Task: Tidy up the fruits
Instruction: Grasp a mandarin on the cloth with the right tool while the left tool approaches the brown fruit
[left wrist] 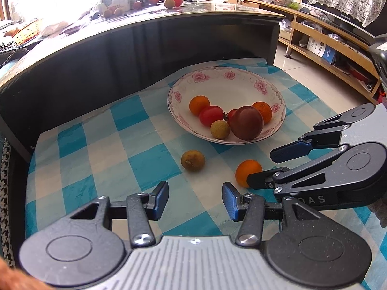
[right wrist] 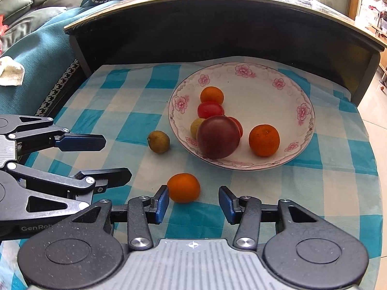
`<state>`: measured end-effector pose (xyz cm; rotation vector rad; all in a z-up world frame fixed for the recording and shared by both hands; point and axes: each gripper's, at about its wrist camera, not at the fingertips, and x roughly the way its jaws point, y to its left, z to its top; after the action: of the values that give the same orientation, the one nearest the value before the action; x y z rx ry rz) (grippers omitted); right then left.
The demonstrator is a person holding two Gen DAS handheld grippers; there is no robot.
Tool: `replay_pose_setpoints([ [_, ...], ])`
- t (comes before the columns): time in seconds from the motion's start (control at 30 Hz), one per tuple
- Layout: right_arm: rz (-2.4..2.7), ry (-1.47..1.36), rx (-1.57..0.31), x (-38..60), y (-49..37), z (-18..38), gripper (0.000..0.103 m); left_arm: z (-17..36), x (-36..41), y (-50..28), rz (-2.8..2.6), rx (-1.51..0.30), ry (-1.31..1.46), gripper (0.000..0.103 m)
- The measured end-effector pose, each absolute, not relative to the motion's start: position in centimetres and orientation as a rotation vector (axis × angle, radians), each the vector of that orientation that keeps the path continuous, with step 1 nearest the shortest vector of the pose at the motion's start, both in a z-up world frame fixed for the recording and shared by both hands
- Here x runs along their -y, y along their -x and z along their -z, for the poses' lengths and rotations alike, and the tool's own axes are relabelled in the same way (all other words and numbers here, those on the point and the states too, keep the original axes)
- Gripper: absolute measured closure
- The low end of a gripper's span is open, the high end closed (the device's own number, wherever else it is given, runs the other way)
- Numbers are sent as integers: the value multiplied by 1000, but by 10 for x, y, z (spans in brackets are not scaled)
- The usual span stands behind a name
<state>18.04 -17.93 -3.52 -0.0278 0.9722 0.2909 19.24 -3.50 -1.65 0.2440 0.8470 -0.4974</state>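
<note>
A flowered white plate (left wrist: 227,72) (right wrist: 241,68) on the blue checked cloth holds two oranges, red tomatoes, a dark plum (left wrist: 246,122) (right wrist: 217,136) and a small yellow-green fruit. Two fruits lie loose on the cloth in front of it: a brownish-green fruit (left wrist: 192,160) (right wrist: 158,141) and an orange (left wrist: 248,172) (right wrist: 183,188). My right gripper (right wrist: 193,203) (left wrist: 268,166) is open, and the loose orange sits just ahead of its left fingertip, not between the pads. My left gripper (left wrist: 196,198) (right wrist: 113,158) is open and empty, a little short of the brownish-green fruit.
A dark raised counter (left wrist: 145,48) (right wrist: 217,24) walls off the back of the cloth and has more fruit on top. A teal sofa cover (right wrist: 36,55) lies to the left. A wooden shelf unit (left wrist: 326,48) stands to the right, beyond the cloth's edge.
</note>
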Motion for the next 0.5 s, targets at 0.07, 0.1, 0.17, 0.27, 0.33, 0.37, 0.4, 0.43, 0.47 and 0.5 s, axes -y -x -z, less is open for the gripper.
replay_pose_setpoints([
  [0.07,-295,31,-976,178,-181,37,61,18,36,-193,496,-850,-252,46],
  [0.1,-301,28,-975,177,-182,38,61,19,35,-194,494,-853,-252,46],
  [0.17,-308,33,-971,176,-184,38,66,20,35,-196,490,-858,-248,46],
  [0.27,-321,6,-986,177,-187,39,71,22,34,-199,489,-860,-237,46],
  [0.33,-331,-5,-988,178,-186,38,79,23,34,-202,496,-861,-229,46],
  [0.37,-335,-7,-988,178,-186,37,81,23,34,-203,497,-861,-227,46],
  [0.4,-340,-10,-989,179,-185,36,83,24,35,-204,497,-862,-229,46],
  [0.43,-338,-10,-989,179,-184,35,83,25,36,-205,498,-861,-231,46],
  [0.47,-337,-12,-990,180,-184,35,84,26,37,-206,497,-860,-232,46],
  [0.5,-337,-20,-992,181,-184,34,84,27,38,-207,497,-859,-229,46],
])
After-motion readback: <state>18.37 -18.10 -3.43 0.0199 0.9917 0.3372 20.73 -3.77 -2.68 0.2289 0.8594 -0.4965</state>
